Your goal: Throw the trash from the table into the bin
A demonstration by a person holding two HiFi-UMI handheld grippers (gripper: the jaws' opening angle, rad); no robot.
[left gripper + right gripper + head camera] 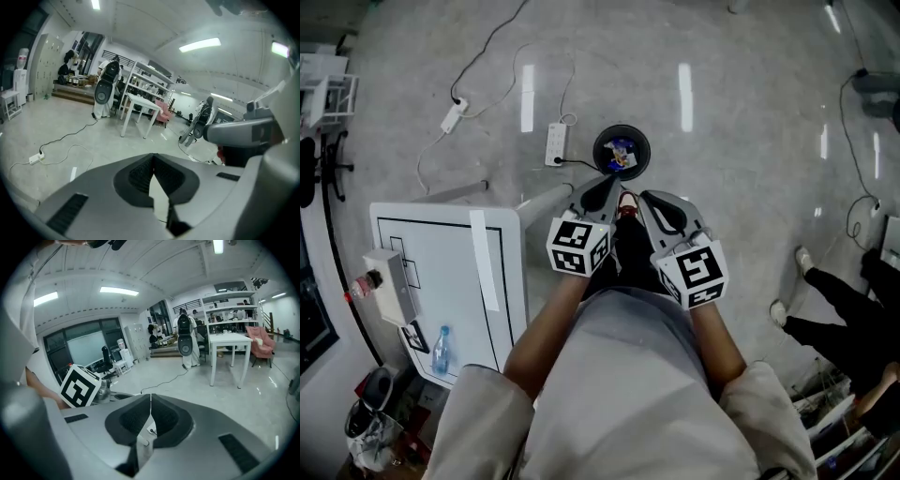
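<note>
The black round bin (621, 152) stands on the floor ahead of me, with colourful trash inside. My left gripper (598, 194) and right gripper (664, 214) are held side by side at chest height, pointing toward the bin. Both are shut with nothing between their jaws, as the left gripper view (153, 157) and the right gripper view (150, 397) also show. On the white table (450, 272) to my left lie a clear plastic bottle (441, 350) and a long white strip (485, 261).
A white box with a red button (389, 284) sits at the table's left edge. A power strip (556, 143) and cables lie on the floor near the bin. Another person's legs (834, 300) are at the right. A white table (140, 105) stands farther off.
</note>
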